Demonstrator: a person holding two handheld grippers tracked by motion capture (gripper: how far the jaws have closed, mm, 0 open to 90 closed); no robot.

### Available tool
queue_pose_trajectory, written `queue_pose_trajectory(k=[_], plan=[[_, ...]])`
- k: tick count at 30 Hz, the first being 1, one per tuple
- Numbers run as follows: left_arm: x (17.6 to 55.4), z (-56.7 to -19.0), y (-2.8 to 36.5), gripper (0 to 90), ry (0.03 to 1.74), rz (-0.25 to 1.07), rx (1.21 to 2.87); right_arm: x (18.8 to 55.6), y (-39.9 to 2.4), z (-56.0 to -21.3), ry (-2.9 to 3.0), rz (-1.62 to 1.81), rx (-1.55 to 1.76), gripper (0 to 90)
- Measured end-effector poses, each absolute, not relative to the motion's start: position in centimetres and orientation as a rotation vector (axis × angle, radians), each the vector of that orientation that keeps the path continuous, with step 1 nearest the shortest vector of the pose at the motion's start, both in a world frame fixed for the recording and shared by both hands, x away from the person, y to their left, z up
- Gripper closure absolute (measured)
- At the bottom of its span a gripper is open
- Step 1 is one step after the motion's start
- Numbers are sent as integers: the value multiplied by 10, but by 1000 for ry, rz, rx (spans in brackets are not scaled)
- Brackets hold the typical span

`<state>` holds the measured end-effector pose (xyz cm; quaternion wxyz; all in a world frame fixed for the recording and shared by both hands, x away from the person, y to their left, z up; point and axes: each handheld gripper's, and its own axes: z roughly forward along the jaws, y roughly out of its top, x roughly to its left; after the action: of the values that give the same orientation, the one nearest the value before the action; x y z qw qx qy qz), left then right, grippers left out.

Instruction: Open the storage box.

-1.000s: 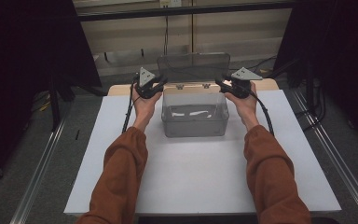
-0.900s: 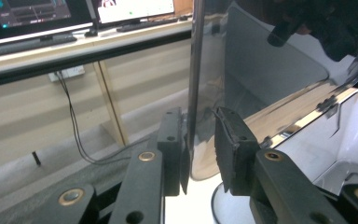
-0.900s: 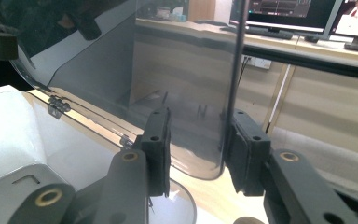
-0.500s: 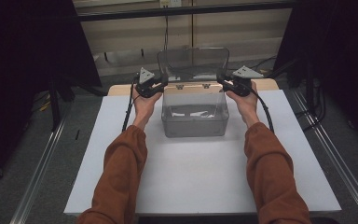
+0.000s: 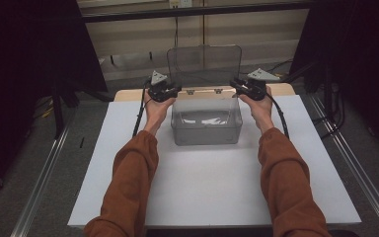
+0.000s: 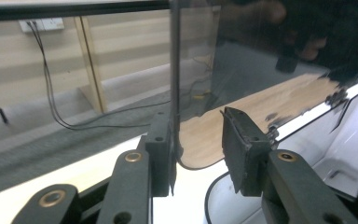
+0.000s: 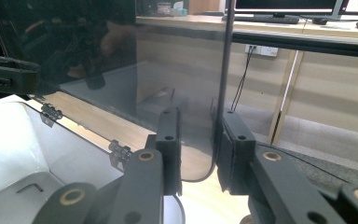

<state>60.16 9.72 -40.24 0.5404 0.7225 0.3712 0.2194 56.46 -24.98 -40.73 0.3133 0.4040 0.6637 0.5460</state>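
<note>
Lid [image 5: 204, 65] now stands upright over the box [image 5: 207, 127], with both tongs [image 5: 173, 92] [image 5: 235, 85] narrowed around its edges.

1. The box [image 5: 206, 123] stands on the white board [image 5: 128, 187], toward its far edge and midway between its sides.
2. The lid [image 5: 204, 65] stands upright behind the box, rising from the box's far rim.
3. The left gripper [image 5: 173, 92] sits at the box's far left corner, at the lid's left edge.
4. The right gripper [image 5: 236, 87] sits at the box's far right corner, at the lid's right edge.
5. A wooden tabletop [image 5: 128, 94] shows behind the box, beyond the board's far edge.
6. The forearms run from the near edge up to the box, one on either side.
</note>
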Motion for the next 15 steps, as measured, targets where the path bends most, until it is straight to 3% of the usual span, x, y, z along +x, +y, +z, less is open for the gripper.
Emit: queue_pose_trajectory(k=[15], plan=[[607,-398,98,672,944,460,1730,573,-247,-401,1776,1413,1192,722]])
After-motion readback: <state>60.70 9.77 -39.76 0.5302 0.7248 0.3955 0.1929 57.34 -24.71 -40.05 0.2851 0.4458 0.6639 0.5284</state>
